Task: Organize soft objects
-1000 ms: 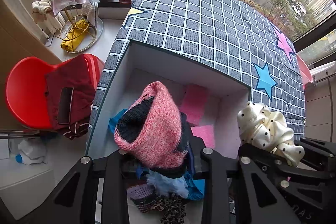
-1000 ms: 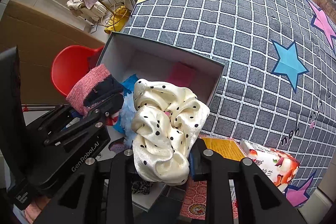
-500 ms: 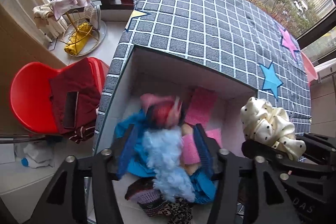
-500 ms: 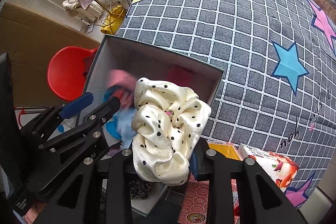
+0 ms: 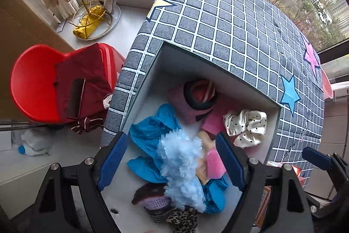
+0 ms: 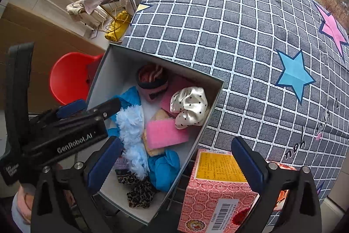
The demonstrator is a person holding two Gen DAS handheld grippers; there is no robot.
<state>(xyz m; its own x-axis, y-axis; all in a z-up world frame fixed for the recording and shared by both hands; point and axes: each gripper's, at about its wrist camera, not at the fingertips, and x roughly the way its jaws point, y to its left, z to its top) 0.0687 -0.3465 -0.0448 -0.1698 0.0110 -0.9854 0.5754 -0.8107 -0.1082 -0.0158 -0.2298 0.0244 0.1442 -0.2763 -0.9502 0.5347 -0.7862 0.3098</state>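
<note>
Both grippers are hanging over the box [image 6: 209, 88], the left gripper [image 5: 172, 158] and right gripper [image 6: 174, 158] each having just spread wide, empty. Beyond them the polka-dot satin scrunchie [image 6: 189, 106] is lying against the box's right wall beside the pink knit hat [image 5: 196, 99]. It looks light, slippery and squashy; pinching across its bunched folds should hold best.

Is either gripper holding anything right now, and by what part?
Nothing is held. The left gripper and right gripper have just opened; the knit hat and polka-dot scrunchie lie in the box.
</note>
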